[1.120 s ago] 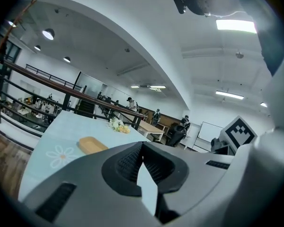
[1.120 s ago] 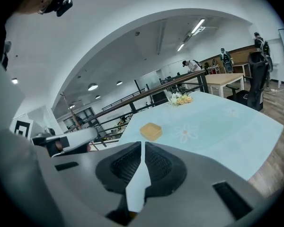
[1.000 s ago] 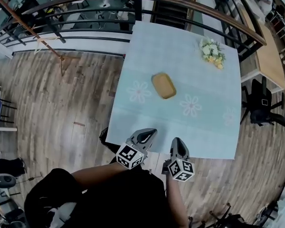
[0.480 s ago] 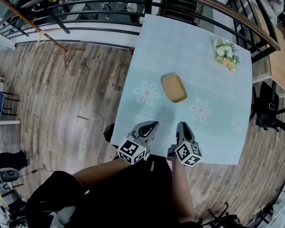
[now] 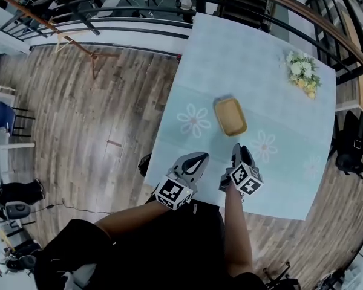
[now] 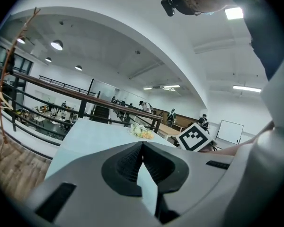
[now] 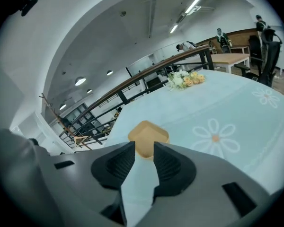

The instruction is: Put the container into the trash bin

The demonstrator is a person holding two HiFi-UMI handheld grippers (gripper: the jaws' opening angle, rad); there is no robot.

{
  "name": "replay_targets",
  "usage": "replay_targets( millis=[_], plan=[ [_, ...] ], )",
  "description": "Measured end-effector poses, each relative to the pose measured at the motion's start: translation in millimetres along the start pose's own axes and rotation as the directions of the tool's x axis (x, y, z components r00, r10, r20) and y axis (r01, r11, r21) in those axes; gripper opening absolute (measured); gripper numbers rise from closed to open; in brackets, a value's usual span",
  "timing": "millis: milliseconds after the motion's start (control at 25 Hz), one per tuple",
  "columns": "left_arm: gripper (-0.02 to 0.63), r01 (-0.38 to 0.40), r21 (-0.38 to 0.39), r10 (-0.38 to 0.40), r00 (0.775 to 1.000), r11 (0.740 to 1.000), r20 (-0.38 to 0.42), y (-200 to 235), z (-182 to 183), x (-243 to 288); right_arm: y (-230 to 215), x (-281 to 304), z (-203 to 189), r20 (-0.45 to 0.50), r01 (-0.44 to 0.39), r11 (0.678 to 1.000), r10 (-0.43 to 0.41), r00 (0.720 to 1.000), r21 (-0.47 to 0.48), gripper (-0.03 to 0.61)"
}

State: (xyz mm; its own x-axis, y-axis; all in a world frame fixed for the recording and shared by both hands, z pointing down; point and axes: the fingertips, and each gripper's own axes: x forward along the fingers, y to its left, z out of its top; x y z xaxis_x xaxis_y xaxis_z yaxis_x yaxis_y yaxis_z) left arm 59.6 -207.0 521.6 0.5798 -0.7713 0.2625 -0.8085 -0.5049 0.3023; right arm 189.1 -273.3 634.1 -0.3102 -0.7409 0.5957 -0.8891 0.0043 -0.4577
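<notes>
Far to the left of the container lies a wooden floor (image 5: 97, 119), beyond the edge of the pale blue surface (image 5: 260, 53). The left gripper (image 5: 195, 160) hangs below and to the left of the container, over the near edge of the surface. In the left gripper view its jaws (image 6: 142, 145) meet at the tips, with nothing between them. A printed daisy (image 5: 193, 121) sits just left of the container. The container (image 5: 230, 116) itself, a shallow tan tray, rests flat near the middle of the surface, touched by neither gripper. The right gripper (image 5: 238, 152) is directly below it and close, pointing at it. In the right gripper view the jaws (image 7: 144, 150) stand a narrow gap apart and hold nothing, and the container (image 7: 148, 135) shows just past their tips. Well up and to the right of the container, a bunch of flowers (image 5: 302, 72) lies near the far corner of the surface.
</notes>
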Motion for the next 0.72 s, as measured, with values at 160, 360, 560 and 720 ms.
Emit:
replay_targets(
  millis=[160,360,560,720],
  plan=[
    [0.014,-0.045,-0.016,0.045,0.999,0.999,-0.021,11.6,-2.2,15.2,-21.2,32.4,-3.5,-0.040,0.056,0.989,-0.051,0.998,0.135,0.114],
    [0.014,-0.128,-0.015,0.127,0.991,0.992,-0.044,28.3,-6.2,20.1,-40.0,66.9,-12.2,-0.087,0.096,0.965,-0.076,0.993,0.246,0.125],
    [0.014,-0.165,-0.064,0.163,0.986,0.984,-0.044,41.0,-10.8,16.8,-47.6,94.3,-24.7,-0.159,0.137,0.952,-0.095,0.983,0.275,0.138],
    [0.014,-0.184,-0.079,0.180,0.982,0.980,-0.048,46.4,-17.6,15.0,-51.9,111.6,-34.3,-0.202,0.166,0.954,-0.116,0.973,0.250,0.140]
  ],
)
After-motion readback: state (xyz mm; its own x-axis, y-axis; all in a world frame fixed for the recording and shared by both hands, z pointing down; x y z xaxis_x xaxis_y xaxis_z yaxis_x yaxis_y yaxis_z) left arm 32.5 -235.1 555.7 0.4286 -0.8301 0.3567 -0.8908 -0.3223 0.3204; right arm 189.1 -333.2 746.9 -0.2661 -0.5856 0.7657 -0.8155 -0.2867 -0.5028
